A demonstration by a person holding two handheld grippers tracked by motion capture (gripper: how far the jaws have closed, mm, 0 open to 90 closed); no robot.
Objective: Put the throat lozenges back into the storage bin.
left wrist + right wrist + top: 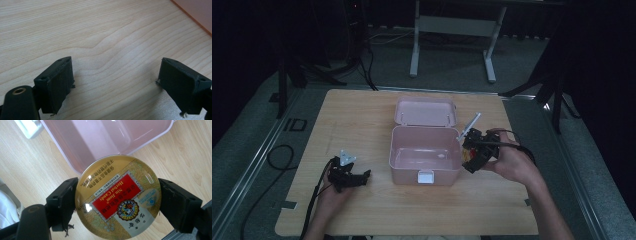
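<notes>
Right gripper: my 2 jaws clamp the tin across its rim, lid facing the camera, so it can go flat into the box. I judge it poised just beside the box's right wall, not yet inside. Tin label: "Herbal Candy", "Nin Jiom", red panel, Chinese text too small to read.

Left gripper: jaws wide apart, empty, resting on the table left of the box, out of the way.

Box: pink, lid open behind it, white latch at front.

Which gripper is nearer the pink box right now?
Right. The right gripper, holding a candy tin, sits against the pink box at its right wall. The left gripper rests on the table, apart from the box's left side.
</notes>
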